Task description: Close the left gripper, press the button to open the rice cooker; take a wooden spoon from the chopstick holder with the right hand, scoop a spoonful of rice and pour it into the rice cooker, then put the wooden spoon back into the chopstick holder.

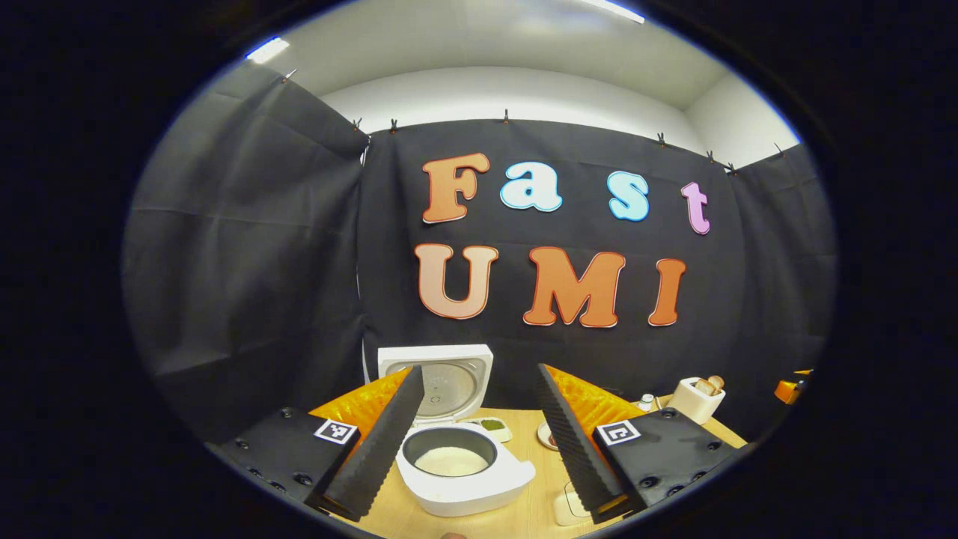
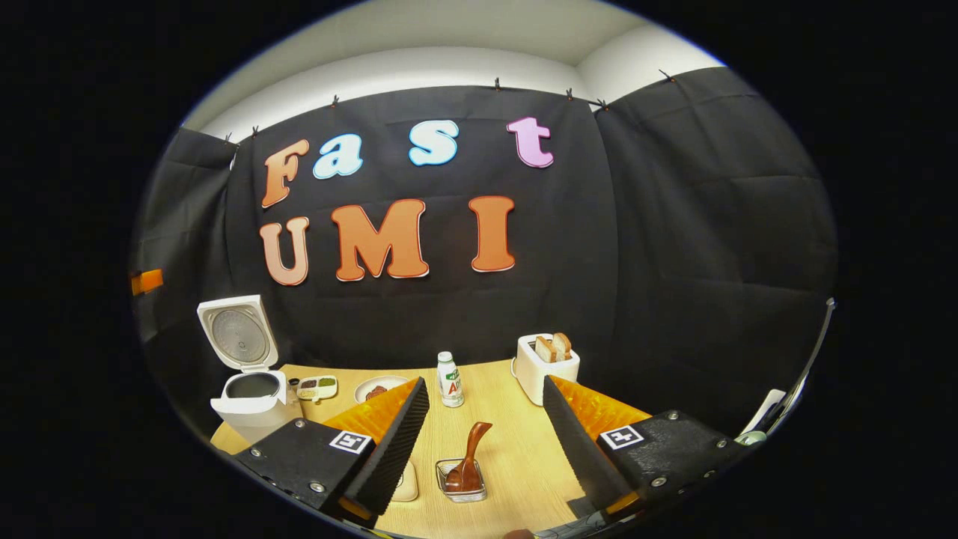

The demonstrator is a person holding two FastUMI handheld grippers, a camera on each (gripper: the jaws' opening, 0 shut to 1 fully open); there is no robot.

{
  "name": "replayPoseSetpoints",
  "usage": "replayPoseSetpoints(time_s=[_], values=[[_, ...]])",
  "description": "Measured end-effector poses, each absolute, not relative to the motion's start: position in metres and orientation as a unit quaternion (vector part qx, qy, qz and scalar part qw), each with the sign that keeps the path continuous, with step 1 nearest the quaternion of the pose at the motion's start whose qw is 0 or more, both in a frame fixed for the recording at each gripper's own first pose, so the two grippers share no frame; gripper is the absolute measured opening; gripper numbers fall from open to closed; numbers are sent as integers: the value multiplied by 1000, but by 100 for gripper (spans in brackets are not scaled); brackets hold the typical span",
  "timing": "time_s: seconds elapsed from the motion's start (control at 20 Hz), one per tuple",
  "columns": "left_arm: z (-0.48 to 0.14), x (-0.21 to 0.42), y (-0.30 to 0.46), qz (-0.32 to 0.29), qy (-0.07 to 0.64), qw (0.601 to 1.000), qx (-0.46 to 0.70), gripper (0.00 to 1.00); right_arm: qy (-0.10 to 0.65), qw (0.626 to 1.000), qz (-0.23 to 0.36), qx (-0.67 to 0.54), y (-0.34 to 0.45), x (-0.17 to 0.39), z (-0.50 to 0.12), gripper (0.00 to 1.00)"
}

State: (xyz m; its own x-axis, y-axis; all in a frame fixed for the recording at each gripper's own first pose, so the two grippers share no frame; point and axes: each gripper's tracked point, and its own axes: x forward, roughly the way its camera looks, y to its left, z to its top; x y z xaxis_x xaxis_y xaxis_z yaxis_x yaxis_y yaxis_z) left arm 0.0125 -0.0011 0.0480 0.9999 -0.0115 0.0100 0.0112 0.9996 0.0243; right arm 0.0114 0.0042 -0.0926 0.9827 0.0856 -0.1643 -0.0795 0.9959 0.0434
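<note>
Above table (image 2: 516, 457), both left gripper (image 1: 479, 442) and right gripper (image 2: 483, 457) gape, empty.

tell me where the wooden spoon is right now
In the right gripper view the wooden spoon stands in its holder on the table, low and central between the hand-held gripper's fingers, nearer than the milk bottle.

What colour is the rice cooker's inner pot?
The inner pot is dark grey, with white rice in it, inside the white rice cooker. Left gripper view shows it best.
</note>
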Motion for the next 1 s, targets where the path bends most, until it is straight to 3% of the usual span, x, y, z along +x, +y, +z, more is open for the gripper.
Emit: replayPoseSetpoints(time_s=[0.1, 0.15, 1.0], values=[[49, 12, 1, 2, -8, 1000, 2, 100, 91, 995, 39, 24, 4, 21, -107, 100], [50, 10, 1, 2, -7, 1000, -3, 100, 97, 994, 38, 24, 4, 26, -115, 95], [57, -28, 38, 89, -16, 996, 18, 100, 254, 963, 68, 59, 32, 112, -286, 95]])
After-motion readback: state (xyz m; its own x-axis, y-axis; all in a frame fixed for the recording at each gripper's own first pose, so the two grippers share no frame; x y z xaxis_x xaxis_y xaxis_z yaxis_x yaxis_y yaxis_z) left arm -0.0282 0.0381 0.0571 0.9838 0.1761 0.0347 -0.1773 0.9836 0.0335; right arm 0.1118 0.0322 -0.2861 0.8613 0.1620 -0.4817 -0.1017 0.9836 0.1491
